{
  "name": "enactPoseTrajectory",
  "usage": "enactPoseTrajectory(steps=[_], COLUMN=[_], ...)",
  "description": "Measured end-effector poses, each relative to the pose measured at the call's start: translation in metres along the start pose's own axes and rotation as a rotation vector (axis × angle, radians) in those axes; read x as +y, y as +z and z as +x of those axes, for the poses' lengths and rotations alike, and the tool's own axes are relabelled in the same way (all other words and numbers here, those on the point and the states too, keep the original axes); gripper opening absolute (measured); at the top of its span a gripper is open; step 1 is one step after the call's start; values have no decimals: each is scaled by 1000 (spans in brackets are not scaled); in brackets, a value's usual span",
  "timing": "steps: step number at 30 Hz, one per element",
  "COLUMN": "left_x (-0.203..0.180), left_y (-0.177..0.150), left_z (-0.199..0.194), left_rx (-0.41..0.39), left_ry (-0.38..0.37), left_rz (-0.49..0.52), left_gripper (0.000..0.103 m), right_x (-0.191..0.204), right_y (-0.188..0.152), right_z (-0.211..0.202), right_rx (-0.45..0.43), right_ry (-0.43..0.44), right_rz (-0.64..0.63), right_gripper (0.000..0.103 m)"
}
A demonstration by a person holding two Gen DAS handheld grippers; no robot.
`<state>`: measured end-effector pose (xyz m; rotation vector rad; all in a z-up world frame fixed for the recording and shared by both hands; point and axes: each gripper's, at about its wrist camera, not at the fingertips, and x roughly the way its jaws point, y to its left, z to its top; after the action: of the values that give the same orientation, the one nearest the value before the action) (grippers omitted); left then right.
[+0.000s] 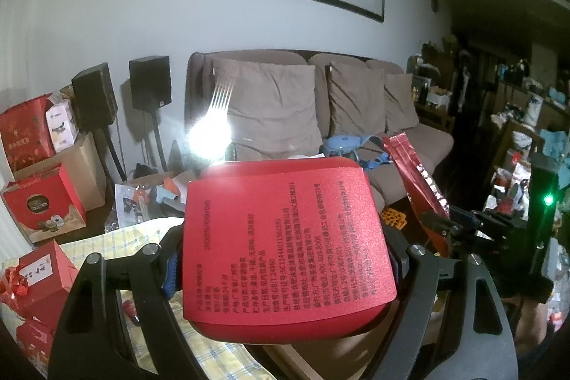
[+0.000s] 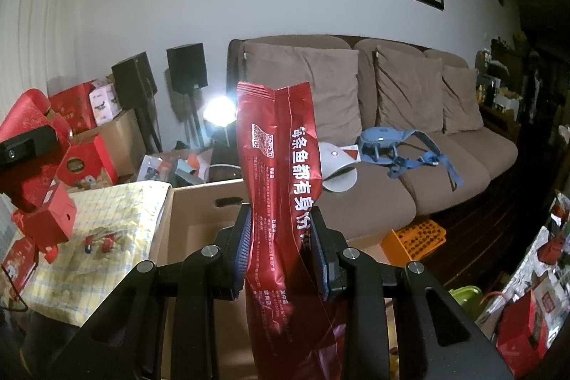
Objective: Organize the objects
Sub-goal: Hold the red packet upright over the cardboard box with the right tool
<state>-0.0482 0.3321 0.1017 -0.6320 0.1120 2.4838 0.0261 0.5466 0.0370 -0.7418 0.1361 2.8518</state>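
Jaws spread wide, the left gripper [image 1: 285, 269] is clamping a red tin [image 1: 285, 244] by its sides, label up. The right gripper [image 2: 281, 255] is pinching a red foil snack packet [image 2: 281, 173], standing upright. Both are hanging above the open cardboard box [image 2: 199, 212], with the brown sofa [image 2: 409, 138] beyond it.

Red tin [image 1: 285, 248]: black printed Chinese label, date 2025/09/08, "GB/T 24960".
Red foil packet [image 2: 281, 180]: large white characters "每条鱼都有身份", QR code above them.
Red gift bag [image 1: 42, 202]: round emblem reading "COLLECTION".
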Motion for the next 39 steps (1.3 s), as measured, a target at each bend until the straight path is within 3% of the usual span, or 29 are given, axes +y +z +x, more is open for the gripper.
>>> enactPoseTrajectory(steps=[39], left_x=[7], left_y=[-25], left_z=[39], left_rx=[92], left_ry=[-22], left_rz=[-27], left_gripper=[81], right_x=[15], right_y=[-12], right_z=[32], right_rx=[119], right_ry=[27], right_rz=[-53], right_gripper=[31])
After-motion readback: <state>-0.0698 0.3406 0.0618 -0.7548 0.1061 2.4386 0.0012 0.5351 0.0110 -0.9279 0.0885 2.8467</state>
